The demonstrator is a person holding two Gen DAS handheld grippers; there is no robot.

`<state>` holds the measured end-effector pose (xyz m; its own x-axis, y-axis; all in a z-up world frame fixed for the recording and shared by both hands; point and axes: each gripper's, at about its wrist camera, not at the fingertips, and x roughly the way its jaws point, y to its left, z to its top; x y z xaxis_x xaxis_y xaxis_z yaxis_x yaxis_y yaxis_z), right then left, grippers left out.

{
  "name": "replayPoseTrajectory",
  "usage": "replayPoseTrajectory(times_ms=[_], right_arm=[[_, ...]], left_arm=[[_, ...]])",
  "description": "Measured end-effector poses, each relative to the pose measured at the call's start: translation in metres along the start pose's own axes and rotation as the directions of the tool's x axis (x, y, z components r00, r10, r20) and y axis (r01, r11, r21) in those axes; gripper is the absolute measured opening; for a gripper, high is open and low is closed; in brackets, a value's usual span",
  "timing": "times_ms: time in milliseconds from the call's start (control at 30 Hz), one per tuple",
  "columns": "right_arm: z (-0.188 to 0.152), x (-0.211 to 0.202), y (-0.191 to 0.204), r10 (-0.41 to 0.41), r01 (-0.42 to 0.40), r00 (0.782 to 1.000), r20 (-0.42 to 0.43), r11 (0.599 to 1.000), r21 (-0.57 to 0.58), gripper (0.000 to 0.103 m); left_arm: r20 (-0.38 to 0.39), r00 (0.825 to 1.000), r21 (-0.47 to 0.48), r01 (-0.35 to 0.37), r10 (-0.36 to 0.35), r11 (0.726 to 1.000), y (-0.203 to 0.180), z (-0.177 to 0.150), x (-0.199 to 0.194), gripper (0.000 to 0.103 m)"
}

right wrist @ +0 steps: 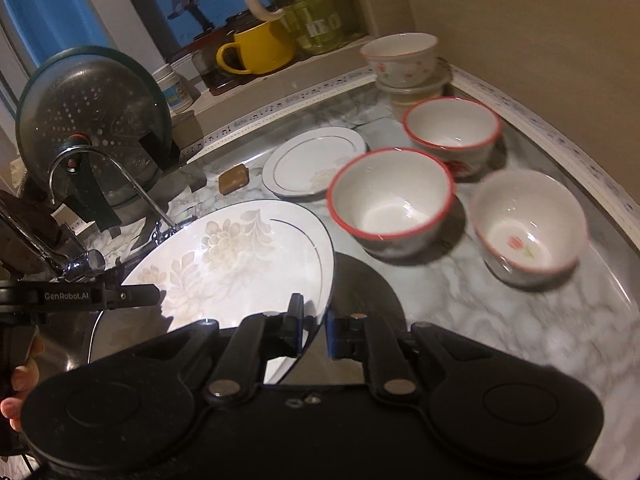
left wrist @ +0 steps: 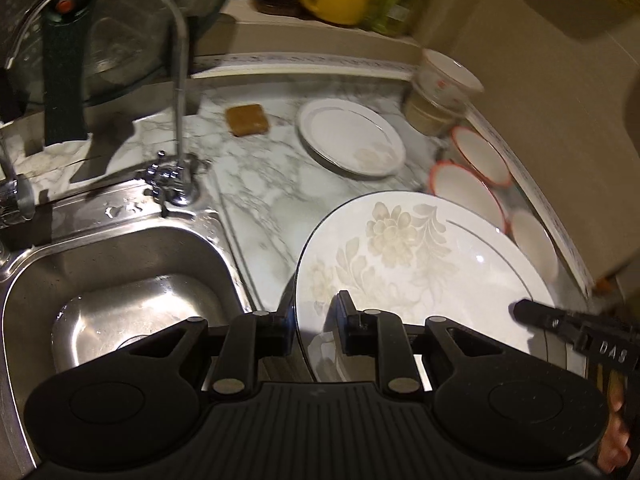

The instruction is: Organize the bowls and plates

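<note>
Large floral plate held by its rim at two points above the marble counter, beside the sink.

The left gripper pinches the plate's near-left rim, one finger above and one below; the right gripper straddles the opposite rim with its fingers narrowly spread on either side, though firm contact cannot be told. Beyond the plate, a smaller silver-lined plate lies flat on the counter, with a brown sponge just to its left. To the right stand two red-rimmed bowls and a flower-print bowl, apart from one another. A stack of bowls stands in the far corner. A yellow mug sits on the ledge behind; a curved faucet rises at the sink's edge.
</note>
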<state>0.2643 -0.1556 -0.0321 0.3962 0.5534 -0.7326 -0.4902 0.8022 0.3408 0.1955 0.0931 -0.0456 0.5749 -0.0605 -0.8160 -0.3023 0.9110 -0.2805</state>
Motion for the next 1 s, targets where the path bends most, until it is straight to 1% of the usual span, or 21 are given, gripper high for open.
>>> replayPoseTrajectory(times_ms=[133,467,600,733,867,1000], right_arm=[[-0.016,-0.018,-0.012,-0.010,0.010,1.000,0.014,1.000,0.025,0.011],[-0.051,-0.040,-0.045,-0.025,0.025,1.000,0.000,0.996,0.082,0.010],[-0.062,-0.039,-0.054,-0.033,0.034,0.999,-0.016,0.994,0.101,0.010],[-0.070,-0.036,-0.056,-0.036,0.039,0.999,-0.029,0.994,0.100,0.010],[-0.074,-0.035,-0.059,-0.034,0.038,0.999,-0.038,0.994,0.101,0.010],[-0.075,-0.032,-0.060,-0.033,0.037,0.998,-0.043,0.995,0.093,0.010]], left_arm=[[-0.041,0.999,0.030,0.036,-0.035,0.999,-0.014,-0.016,-0.001,0.020],[-0.119,0.990,0.080,0.081,-0.071,0.994,-0.038,-0.053,0.005,0.020],[-0.141,0.988,0.098,0.075,-0.061,0.992,-0.043,-0.061,0.012,0.020],[-0.160,0.986,0.094,0.068,-0.053,0.993,-0.042,-0.067,0.017,0.020],[-0.161,0.986,0.113,0.069,-0.051,0.991,-0.045,-0.070,0.020,0.020],[-0.176,0.983,0.098,0.070,-0.052,0.993,-0.041,-0.071,0.026,0.020]])
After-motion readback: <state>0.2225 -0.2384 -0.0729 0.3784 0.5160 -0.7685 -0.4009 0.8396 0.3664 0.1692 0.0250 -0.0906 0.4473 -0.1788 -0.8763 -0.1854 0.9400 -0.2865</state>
